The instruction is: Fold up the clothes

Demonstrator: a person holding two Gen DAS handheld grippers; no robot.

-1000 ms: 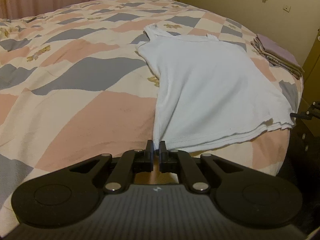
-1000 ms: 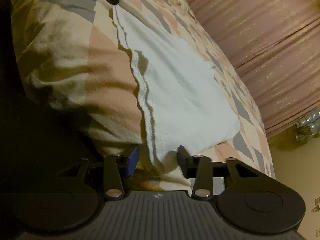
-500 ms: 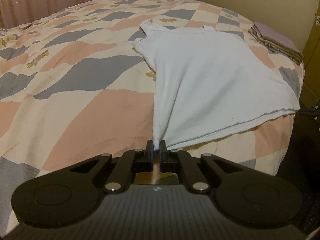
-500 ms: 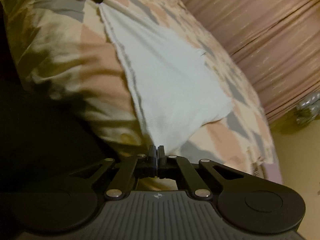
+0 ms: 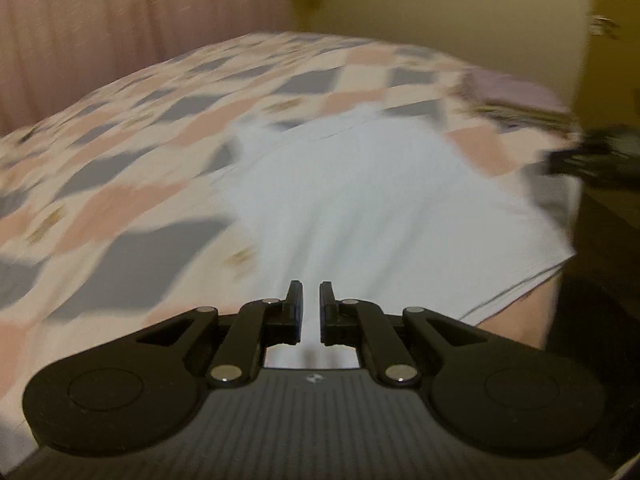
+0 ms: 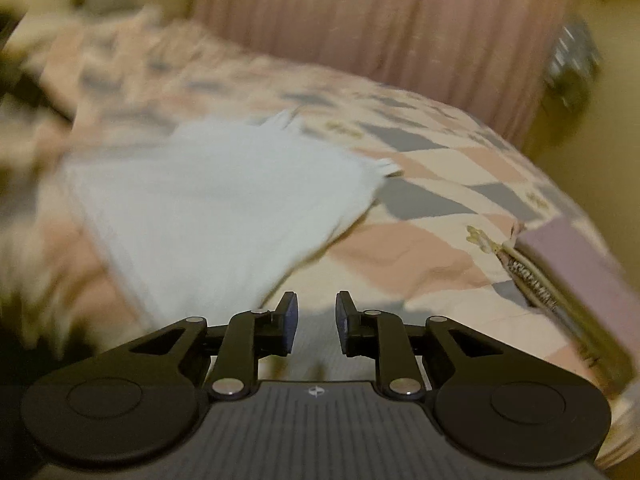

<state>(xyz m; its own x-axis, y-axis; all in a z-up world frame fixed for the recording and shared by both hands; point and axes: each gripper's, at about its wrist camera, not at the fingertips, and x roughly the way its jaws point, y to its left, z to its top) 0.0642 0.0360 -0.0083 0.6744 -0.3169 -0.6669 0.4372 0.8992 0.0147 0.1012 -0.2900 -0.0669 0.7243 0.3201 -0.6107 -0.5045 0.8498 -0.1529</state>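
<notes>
A white sleeveless shirt (image 5: pixel 380 208) lies flat on the checked bedspread (image 5: pixel 120 184), near the bed's corner. The left wrist view is blurred by motion. My left gripper (image 5: pixel 311 294) hovers over the shirt's near hem, its jaws a little apart with nothing between them. In the right wrist view the same shirt (image 6: pixel 208 200) spreads to the left, and my right gripper (image 6: pixel 316 304) stands open just off its near corner, holding nothing. A dark blurred shape at the right of the left wrist view is the other gripper (image 5: pixel 592 160).
A stack of folded clothes (image 6: pixel 560 264) with a lilac piece on top sits at the bed's edge, also seen as the stack (image 5: pixel 516 96). Pink curtains (image 6: pixel 360 12) hang behind the bed. The bed drops off into dark floor (image 5: pixel 600 280) on the right.
Both grippers have let go of the shirt's hem corners and opened. Both have swung upward and over the bed; the shirt now lies flat.
</notes>
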